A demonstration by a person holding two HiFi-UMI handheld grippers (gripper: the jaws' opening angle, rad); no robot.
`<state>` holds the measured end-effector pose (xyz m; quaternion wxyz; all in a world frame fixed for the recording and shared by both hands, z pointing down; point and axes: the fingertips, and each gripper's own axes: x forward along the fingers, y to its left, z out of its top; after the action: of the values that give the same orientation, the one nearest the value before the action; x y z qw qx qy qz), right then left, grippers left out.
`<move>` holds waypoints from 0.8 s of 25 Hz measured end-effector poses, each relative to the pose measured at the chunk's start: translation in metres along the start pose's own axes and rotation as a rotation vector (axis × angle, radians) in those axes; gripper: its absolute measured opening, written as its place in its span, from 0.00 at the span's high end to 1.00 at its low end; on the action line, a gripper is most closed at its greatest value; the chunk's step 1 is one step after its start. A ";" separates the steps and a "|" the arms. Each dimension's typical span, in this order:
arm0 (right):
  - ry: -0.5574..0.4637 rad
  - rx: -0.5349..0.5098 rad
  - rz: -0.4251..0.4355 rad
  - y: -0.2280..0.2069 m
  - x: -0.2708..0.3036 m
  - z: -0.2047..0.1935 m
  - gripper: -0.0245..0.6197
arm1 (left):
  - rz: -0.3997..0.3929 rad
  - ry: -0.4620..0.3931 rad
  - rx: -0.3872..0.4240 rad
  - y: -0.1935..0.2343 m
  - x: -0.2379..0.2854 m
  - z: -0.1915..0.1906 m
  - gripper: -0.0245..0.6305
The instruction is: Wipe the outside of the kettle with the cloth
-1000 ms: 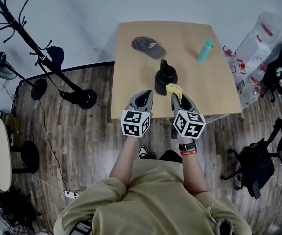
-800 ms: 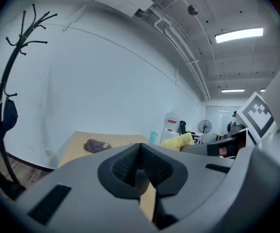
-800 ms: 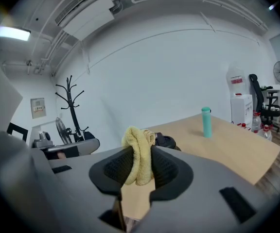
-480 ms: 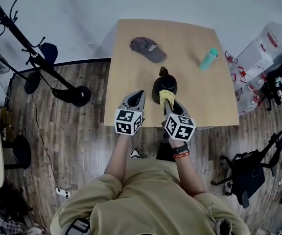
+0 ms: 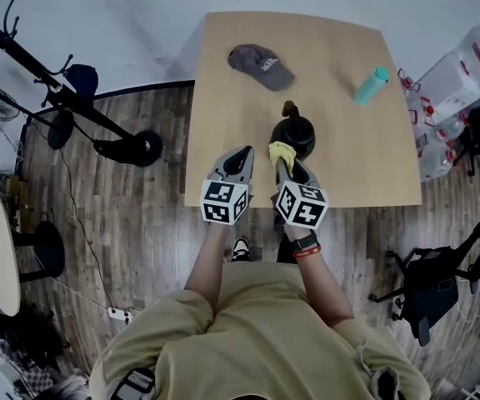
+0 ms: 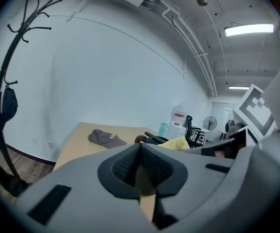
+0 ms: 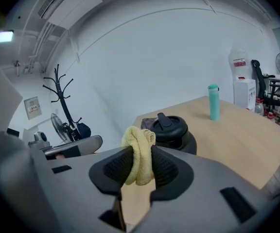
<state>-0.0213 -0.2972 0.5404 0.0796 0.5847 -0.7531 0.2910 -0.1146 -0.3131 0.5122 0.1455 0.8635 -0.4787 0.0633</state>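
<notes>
A pale wooden table (image 5: pixel 348 165) stands against a white wall on a plank floor (image 5: pixel 140 223), with a coat rack (image 5: pixel 48 82) to the left and an office chair (image 5: pixel 427 286) to the right. On the table are a black kettle (image 5: pixel 294 132), a grey cap (image 5: pixel 261 65) and a teal bottle (image 5: pixel 371 85). The right gripper (image 5: pixel 283 158) pinches a yellow cloth (image 5: pixel 281 151) at the kettle's near side; contact between the two cannot be told. The left gripper (image 5: pixel 240 155) hovers at the table's near edge, jaws pressed together on nothing. Only the left gripper view shows the ceiling lights (image 6: pixel 249 29); only the right gripper view shows the cloth bunched between the pads.
</notes>
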 end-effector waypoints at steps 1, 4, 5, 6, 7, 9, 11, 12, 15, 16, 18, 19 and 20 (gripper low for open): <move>-0.001 0.006 -0.005 0.002 0.006 -0.001 0.78 | -0.001 0.001 0.005 0.002 0.000 0.000 0.93; -0.006 0.029 -0.026 0.006 0.023 -0.002 0.78 | 0.000 0.004 0.021 0.011 -0.004 0.001 0.93; -0.007 0.035 -0.033 0.008 0.029 -0.001 0.78 | 0.004 0.005 0.025 0.016 -0.006 0.001 0.93; -0.009 0.038 -0.039 0.009 0.034 0.000 0.78 | 0.009 0.006 0.028 0.020 -0.008 0.001 0.93; -0.010 0.040 -0.044 0.010 0.040 0.000 0.78 | 0.013 0.006 0.029 0.025 -0.010 0.002 0.93; -0.011 0.046 -0.053 0.014 0.051 0.001 0.78 | 0.021 0.003 0.026 0.033 -0.015 0.002 0.93; -0.007 0.056 -0.064 0.016 0.061 0.000 0.78 | 0.026 0.002 0.026 0.039 -0.019 0.002 0.93; -0.003 0.059 -0.073 0.015 0.065 -0.001 0.78 | 0.027 0.001 0.028 0.040 -0.021 0.002 0.93; 0.008 0.064 -0.101 0.014 0.074 -0.005 0.78 | 0.027 -0.003 0.034 0.042 -0.028 0.004 0.93; 0.009 0.064 -0.108 0.013 0.076 -0.006 0.78 | 0.027 -0.005 0.036 0.043 -0.030 0.005 0.93; 0.012 0.068 -0.128 0.011 0.079 -0.007 0.78 | 0.026 -0.012 0.042 0.043 -0.033 0.006 0.93; 0.012 0.076 -0.140 0.008 0.079 -0.008 0.78 | 0.024 -0.017 0.047 0.042 -0.035 0.007 0.93; 0.011 0.088 -0.152 0.006 0.079 -0.010 0.78 | 0.022 -0.021 0.052 0.041 -0.036 0.007 0.93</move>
<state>-0.0529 -0.3568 0.5823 0.0797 0.6416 -0.6924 0.3201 -0.1687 -0.3067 0.5048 0.1175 0.8622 -0.4880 0.0683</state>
